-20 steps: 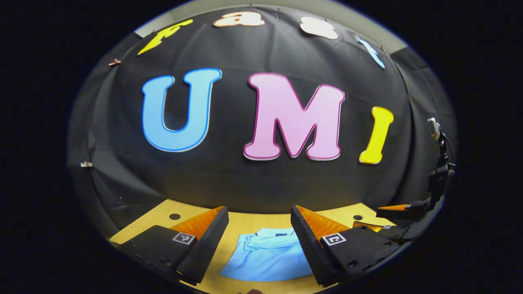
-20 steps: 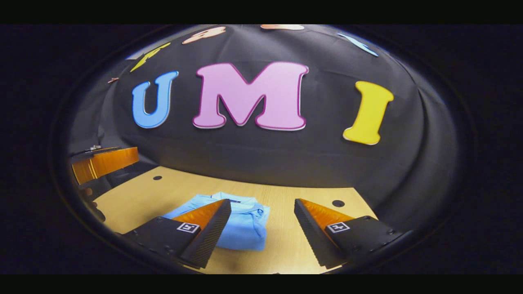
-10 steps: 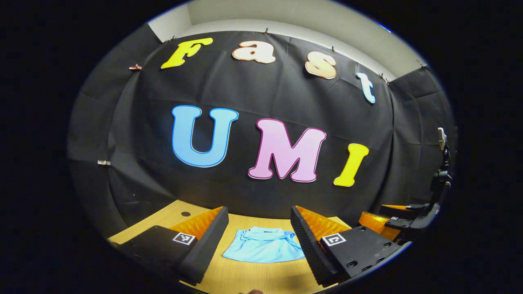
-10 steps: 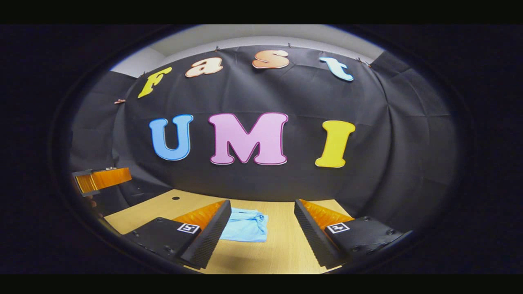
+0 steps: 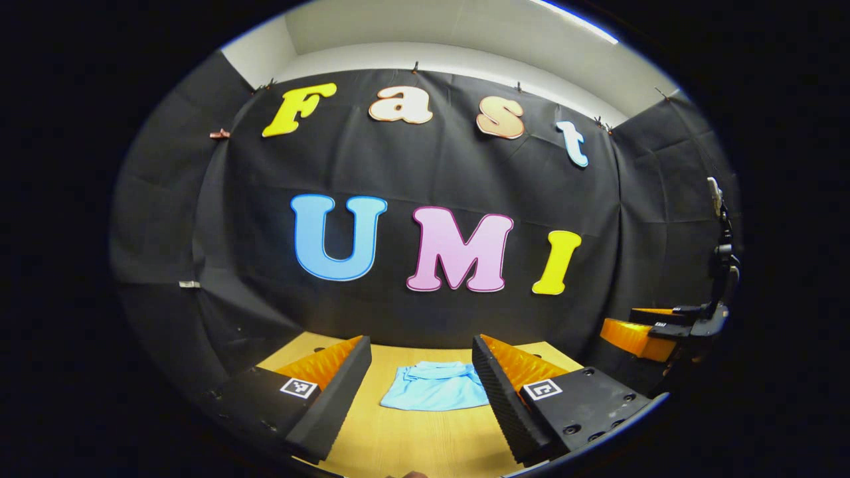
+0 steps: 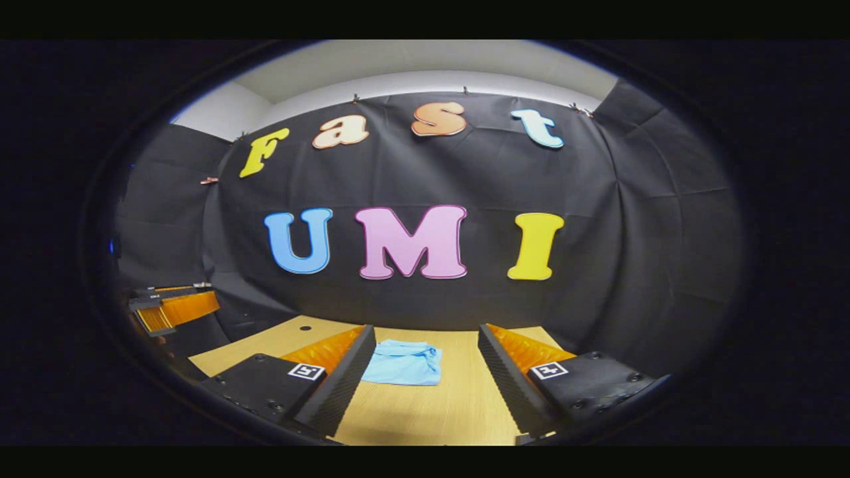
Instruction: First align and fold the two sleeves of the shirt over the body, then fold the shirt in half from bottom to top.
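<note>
The light blue shirt point(image 5: 435, 388) lies folded into a compact rectangle on the wooden table point(image 5: 398, 445), collar side toward the wall. In the left gripper view it sits ahead between the fingers of my left gripper point(image 5: 422, 382), which is open and holds nothing. In the right gripper view the shirt point(image 6: 405, 364) lies ahead, left of centre, and my right gripper point(image 6: 426, 365) is open and holds nothing. Both grippers stand back from the shirt, apart from it. The right gripper point(image 5: 654, 328) also appears at the far right of the left gripper view, and the left gripper point(image 6: 176, 307) at the far left of the right gripper view.
The table point(image 6: 438, 411) runs up to the black cloth wall. A small round hole point(image 6: 305, 328) is in the tabletop near the back left corner. A stand with a small device point(image 5: 720, 252) rises at the far right of the left gripper view.
Both grippers have drawn back and up from the shirt, which now looks smaller and farther off. The shirt has stayed folded and still. Both grippers stayed open.
</note>
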Available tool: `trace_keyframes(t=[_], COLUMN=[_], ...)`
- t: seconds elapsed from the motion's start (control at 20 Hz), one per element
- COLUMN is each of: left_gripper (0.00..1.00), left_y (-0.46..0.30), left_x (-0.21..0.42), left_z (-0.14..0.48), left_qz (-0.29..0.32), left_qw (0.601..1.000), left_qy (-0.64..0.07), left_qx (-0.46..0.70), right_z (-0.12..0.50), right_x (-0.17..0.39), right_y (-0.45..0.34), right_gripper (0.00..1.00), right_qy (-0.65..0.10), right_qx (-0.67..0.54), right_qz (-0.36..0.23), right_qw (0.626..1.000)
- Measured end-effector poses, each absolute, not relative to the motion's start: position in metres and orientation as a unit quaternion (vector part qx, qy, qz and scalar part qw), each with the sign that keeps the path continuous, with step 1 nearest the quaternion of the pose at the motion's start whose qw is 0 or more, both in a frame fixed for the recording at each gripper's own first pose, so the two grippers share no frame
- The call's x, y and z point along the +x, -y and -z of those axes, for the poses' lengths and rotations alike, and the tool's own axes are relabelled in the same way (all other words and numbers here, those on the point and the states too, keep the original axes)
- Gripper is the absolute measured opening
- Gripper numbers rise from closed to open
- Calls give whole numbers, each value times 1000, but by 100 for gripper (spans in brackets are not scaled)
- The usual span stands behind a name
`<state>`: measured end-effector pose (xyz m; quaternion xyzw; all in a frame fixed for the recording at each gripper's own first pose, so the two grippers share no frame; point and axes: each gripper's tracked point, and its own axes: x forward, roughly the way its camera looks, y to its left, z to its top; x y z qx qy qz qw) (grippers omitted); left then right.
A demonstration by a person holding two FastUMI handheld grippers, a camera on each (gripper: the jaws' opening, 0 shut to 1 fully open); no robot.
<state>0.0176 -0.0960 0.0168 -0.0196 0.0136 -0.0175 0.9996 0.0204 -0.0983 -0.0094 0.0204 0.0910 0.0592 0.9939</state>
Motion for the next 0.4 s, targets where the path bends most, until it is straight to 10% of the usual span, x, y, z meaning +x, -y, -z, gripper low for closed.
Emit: trace_keyframes(t=[0.4], left_gripper=[92], left_y=[123], left_x=[-2], left_z=[-21], left_qz=[31], left_qw=[999], left_qy=[-7], left_qx=[-11], right_z=[2], right_x=[7], right_y=[101], right_gripper=[96], right_qy=[-89], right_qx=[25], right_qz=[-75], right_qw=[993])
